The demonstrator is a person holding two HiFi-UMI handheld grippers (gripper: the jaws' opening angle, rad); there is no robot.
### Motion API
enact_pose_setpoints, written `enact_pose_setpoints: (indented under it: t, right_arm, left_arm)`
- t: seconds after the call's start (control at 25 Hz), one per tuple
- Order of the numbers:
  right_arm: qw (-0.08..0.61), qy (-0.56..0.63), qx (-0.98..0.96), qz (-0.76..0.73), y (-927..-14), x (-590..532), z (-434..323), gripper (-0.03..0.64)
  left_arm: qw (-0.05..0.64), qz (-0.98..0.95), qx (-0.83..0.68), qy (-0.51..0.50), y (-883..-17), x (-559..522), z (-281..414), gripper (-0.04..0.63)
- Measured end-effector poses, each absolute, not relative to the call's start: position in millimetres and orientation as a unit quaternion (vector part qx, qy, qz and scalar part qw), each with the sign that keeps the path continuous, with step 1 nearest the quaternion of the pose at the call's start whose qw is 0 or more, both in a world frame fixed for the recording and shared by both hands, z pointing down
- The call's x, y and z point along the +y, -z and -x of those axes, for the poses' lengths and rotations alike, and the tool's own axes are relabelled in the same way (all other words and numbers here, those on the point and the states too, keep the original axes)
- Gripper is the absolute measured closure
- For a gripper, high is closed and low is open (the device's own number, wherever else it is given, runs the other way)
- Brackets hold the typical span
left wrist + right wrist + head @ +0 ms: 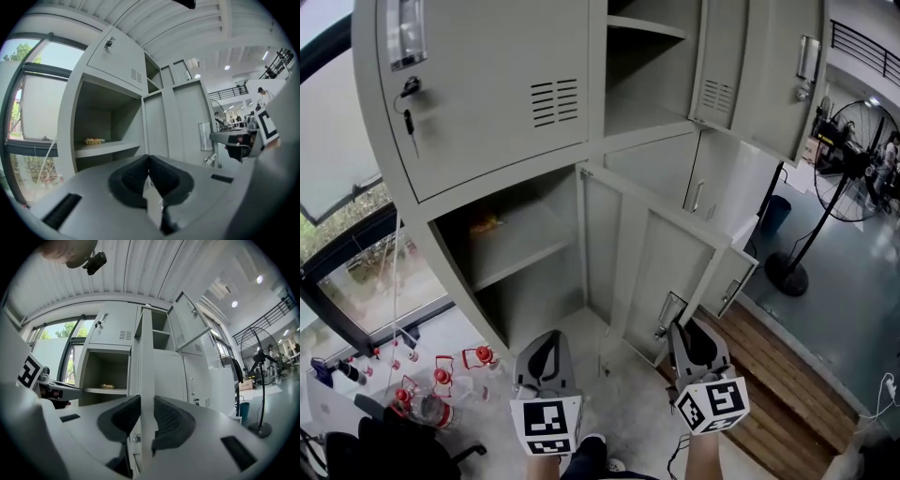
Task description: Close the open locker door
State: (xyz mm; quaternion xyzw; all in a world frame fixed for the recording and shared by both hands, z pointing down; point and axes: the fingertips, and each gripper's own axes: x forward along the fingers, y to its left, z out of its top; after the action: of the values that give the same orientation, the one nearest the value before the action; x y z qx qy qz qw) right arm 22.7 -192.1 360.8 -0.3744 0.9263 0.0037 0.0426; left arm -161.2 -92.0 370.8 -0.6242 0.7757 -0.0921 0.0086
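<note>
The open door [661, 272] juts forward right of the shelf [523, 251], the fan [853, 161] farther right.

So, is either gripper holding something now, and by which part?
The right gripper clamps the open locker door by its free vertical edge; the left gripper, shut, holds nothing.
</note>
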Motion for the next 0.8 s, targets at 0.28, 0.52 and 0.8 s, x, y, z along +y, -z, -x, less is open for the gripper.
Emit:
enact_pose_setpoints:
  t: [0.28,0.52,0.8]
  right_arm:
    - [0.045,-0.012,0.945,0.325,-359.6,-156.7,-7.1,0.518]
    - [0.053,-0.011,0.957,0.283,-359.3,-126.6,11.3,0.518]
    - [0.05,-0.023,0.967,0.248,-359.3,-99.0,37.4,0.508]
  left_arm:
    - [0.0,0.59,0.802,0.091,-373.7,-50.7,163.5,0.592]
    - [-0.003,0.56,0.823,0.095,-374.6,-13.7,170.8,0.592]
    - [-0.01,0.514,0.853,0.095,-375.8,26.6,192.6,0.592]
